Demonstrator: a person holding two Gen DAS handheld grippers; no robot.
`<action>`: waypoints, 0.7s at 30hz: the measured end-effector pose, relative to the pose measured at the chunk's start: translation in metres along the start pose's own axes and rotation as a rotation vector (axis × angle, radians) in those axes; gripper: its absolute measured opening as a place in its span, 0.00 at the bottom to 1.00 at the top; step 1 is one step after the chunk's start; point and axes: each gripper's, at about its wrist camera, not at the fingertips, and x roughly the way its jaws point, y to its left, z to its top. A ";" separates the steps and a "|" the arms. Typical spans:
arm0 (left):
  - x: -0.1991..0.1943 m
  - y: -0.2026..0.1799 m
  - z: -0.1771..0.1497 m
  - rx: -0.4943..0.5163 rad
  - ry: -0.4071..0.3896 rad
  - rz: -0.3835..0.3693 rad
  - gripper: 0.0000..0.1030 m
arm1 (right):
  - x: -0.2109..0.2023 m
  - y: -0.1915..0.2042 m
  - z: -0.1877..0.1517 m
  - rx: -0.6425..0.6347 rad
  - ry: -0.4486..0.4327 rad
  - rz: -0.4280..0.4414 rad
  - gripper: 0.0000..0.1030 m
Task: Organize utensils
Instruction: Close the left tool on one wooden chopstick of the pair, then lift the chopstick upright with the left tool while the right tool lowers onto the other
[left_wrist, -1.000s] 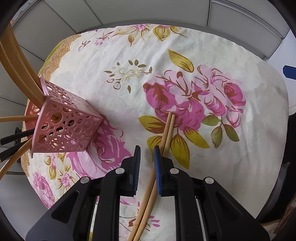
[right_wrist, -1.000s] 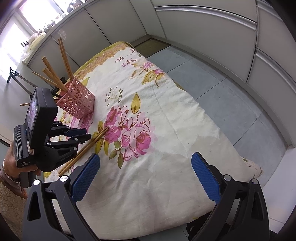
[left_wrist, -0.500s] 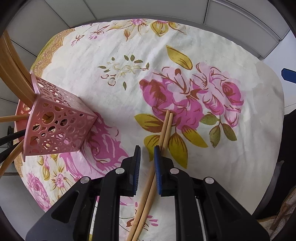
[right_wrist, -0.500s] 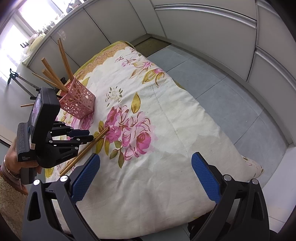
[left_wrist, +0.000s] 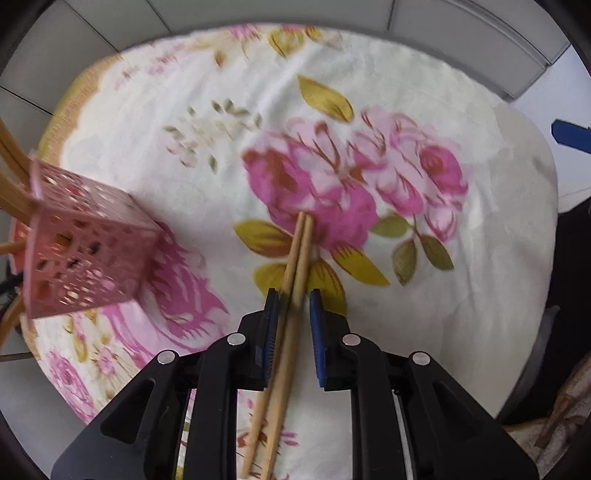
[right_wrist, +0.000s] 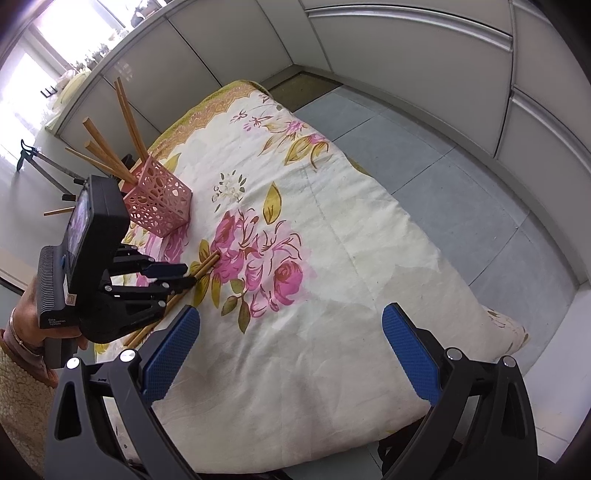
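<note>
The left tool stands narrow, straddling the two chopsticks lying on the floral cloth; whether its pads grip them, I cannot tell. They seem bound for the pink holder, where others stand. The right tool waits wide, holding nothing.

- A pair of chopsticks lies on the tablecloth, between the left gripper's jaws.
- The holder stands on the cloth left of them, apart.
- More chopsticks stand in the holder, leaning.
</note>
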 end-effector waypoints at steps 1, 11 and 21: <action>0.001 -0.001 0.001 0.003 0.016 -0.012 0.12 | 0.000 0.000 0.000 0.000 -0.002 -0.001 0.94; 0.004 0.021 0.014 -0.119 0.091 -0.144 0.17 | 0.000 -0.003 0.000 0.021 0.014 0.011 0.94; -0.025 0.006 -0.025 -0.404 -0.063 -0.258 0.00 | -0.002 0.000 0.000 0.011 0.023 0.013 0.94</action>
